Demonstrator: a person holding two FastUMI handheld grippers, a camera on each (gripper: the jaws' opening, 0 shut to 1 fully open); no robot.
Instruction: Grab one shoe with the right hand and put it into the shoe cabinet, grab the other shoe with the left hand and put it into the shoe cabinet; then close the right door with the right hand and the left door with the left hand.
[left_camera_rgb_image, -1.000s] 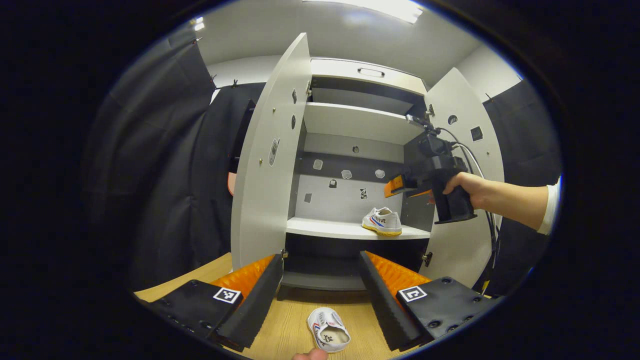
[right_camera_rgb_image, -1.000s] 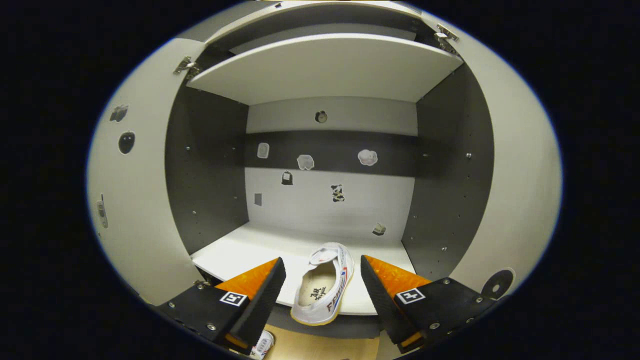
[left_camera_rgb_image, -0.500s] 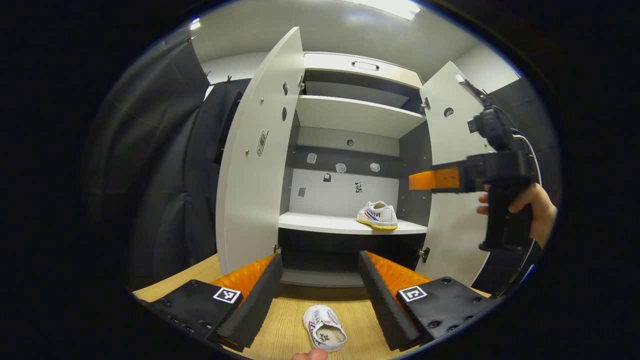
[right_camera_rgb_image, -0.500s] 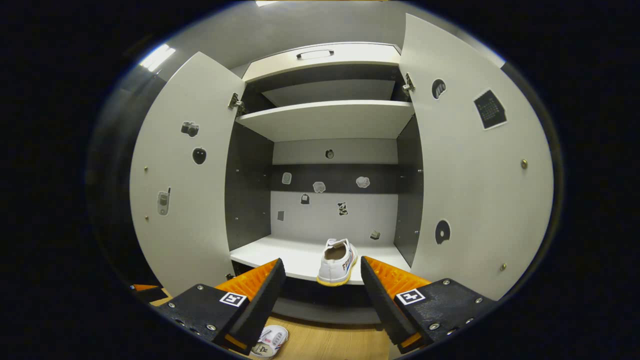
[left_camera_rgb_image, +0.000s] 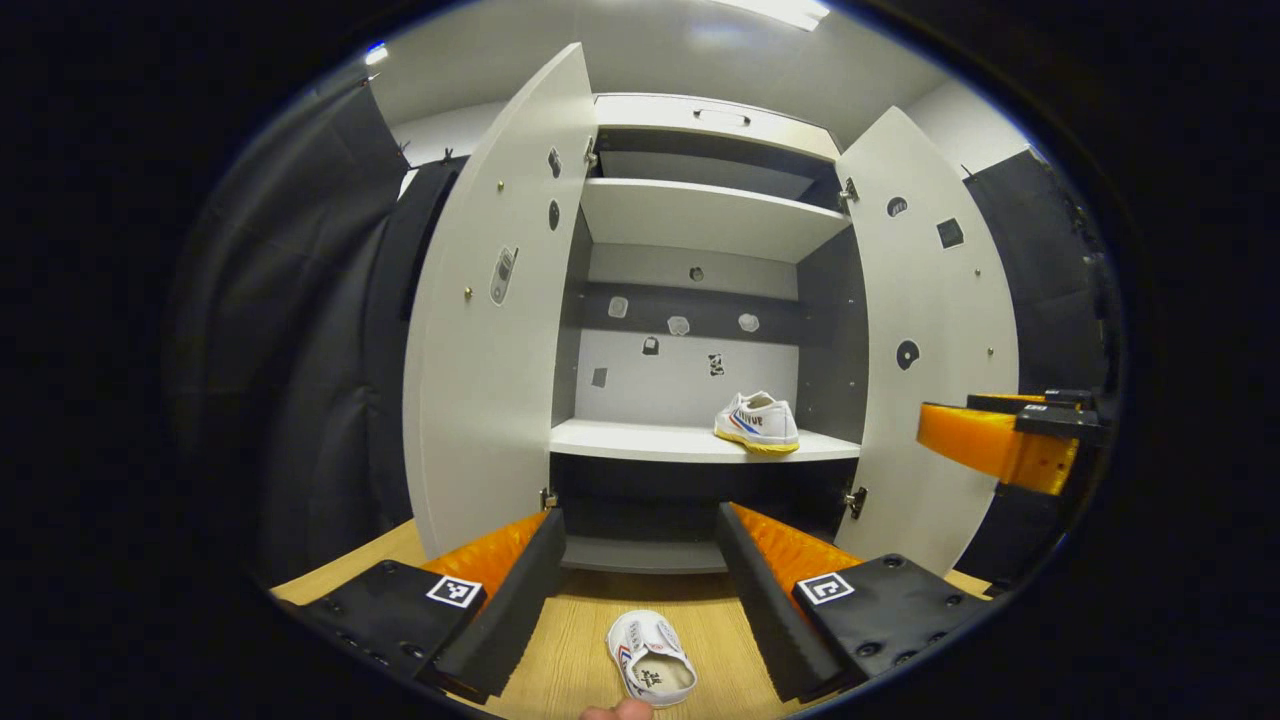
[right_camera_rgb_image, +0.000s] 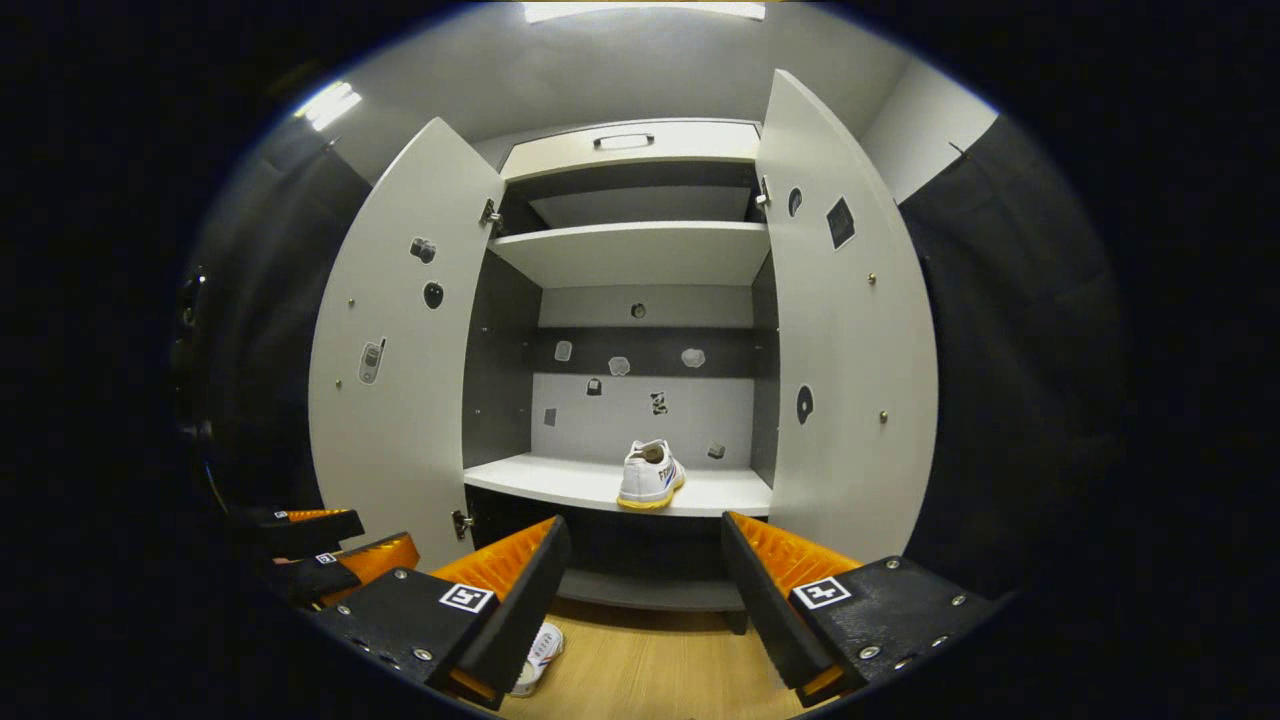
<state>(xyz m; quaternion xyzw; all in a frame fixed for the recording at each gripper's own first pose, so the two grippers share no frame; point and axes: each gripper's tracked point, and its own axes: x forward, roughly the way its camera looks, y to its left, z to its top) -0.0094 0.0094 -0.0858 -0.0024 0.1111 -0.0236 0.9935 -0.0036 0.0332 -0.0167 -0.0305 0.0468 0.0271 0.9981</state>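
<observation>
Canvas shoe (left_camera_rgb_image: 653, 668), bottom centre: likely light and soft; pinch its sidewall. Left gripper (left_camera_rgb_image: 640, 580) and right gripper (right_camera_rgb_image: 645, 590) gape, empty.

Even, fairly bright indoor light from ceiling strip lights (left_camera_rgb_image: 775, 10) at 12 o'clock in the left gripper view; a second ceiling light (right_camera_rgb_image: 328, 102) glares at 10 o'clock in the right gripper view. White cabinet doors (right_camera_rgb_image: 390, 350) well lit, no blown highlights. Space under the lower shelf (left_camera_rgb_image: 690, 442) falls into deep shadow. Heavy fisheye bending: door edges bow outward toward 3 and 9 o'clock. Edges dim and soft, centre sharp, no motion blur.
</observation>
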